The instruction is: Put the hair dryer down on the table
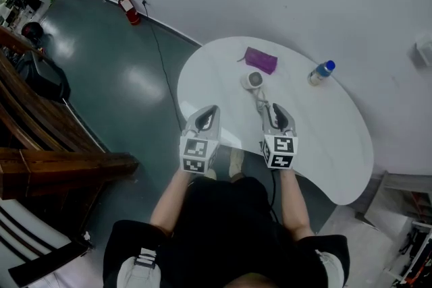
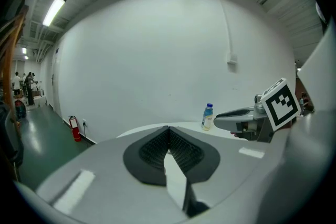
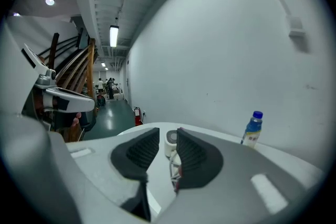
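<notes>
The white hair dryer (image 1: 253,81) lies on the round white table (image 1: 324,138), its cord (image 1: 260,103) trailing toward the near edge. My right gripper (image 1: 275,107) hovers just short of it, jaws partly apart and holding nothing. In the right gripper view the hair dryer (image 3: 171,140) shows through the gap of the right gripper (image 3: 168,134), beyond the pads. My left gripper (image 1: 211,108) hangs over the table's near left edge. In the left gripper view the left gripper (image 2: 169,129) has its pads meeting at the tips with nothing between them.
A purple pouch (image 1: 260,60) lies behind the hair dryer. A small blue-capped bottle (image 1: 322,72) stands at the far right of the table, near the white wall. A red fire extinguisher (image 1: 128,9) stands on the green floor by the wall. Wooden furniture (image 1: 40,145) is at left.
</notes>
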